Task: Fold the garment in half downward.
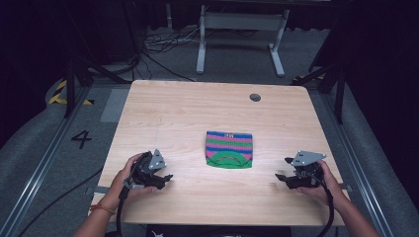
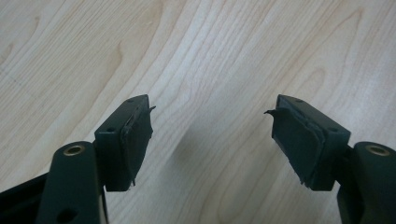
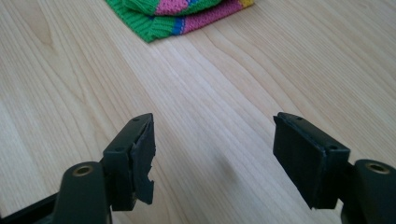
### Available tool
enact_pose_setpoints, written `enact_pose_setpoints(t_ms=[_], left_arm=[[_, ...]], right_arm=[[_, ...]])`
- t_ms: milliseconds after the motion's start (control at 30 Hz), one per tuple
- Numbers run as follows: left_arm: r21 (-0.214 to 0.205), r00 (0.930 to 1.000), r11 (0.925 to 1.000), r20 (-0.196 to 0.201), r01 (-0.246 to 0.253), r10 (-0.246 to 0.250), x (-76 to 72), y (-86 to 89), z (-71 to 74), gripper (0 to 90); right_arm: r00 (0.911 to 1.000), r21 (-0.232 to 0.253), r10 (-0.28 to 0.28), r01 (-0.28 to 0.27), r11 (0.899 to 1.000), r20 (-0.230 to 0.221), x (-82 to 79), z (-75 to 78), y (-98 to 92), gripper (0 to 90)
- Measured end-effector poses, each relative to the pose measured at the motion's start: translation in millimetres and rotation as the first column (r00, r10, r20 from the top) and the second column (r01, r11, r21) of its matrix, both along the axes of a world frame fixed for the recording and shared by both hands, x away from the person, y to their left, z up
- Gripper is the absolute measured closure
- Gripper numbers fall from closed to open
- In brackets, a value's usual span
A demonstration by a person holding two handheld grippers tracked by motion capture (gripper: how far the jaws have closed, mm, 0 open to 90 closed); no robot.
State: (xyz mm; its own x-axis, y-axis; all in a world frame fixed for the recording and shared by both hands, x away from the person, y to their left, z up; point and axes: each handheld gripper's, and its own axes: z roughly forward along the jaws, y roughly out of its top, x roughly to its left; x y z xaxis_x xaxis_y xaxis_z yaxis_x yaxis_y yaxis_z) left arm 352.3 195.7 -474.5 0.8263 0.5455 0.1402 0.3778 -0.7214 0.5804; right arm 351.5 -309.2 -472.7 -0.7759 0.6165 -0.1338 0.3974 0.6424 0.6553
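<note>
Both hands sit at the near edge of the wooden table [image 1: 163, 106]: left gripper [image 1: 167, 179] and right gripper [image 1: 280, 168], jaws apart and empty. Between them, slightly farther, lies a folded striped knit cloth [image 1: 229, 149], untouched.

Folded knit cloth [image 1: 229, 149], green/pink/blue stripes, lies flat mid-table, well apart from both grippers.

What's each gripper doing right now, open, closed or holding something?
Left gripper: open, nothing between its jaws, over the bare table.
Right gripper: open, holding nothing, short of the striped knitted cloth.
</note>
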Motion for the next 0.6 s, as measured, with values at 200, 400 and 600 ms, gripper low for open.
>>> enact_pose_setpoints(t_ms=[200,400,600], left_arm=[[-0.004,0.9999,0.9999,-0.005,-0.014,0.014,-7.1,10.2,0.0,28.5],[-0.007,0.9995,0.9995,-0.001,-0.032,0.032,-15.9,20.7,-3.1,27.5],[-0.043,0.9987,0.9978,-0.003,-0.051,0.051,-24.2,32.6,-5.8,26.6]], right_arm=[[0.9999,0.002,-0.014,0.014,1.0,-0.005,-4.9,-2.6,-12.4,29.3],[0.9985,0.016,-0.055,0.055,0.998,-0.001,-15.0,-7.4,-33.3,25.2],[0.9975,0.048,-0.07,0.07,0.996,-0.006,-24.6,-11.0,-50.0,23.9]])
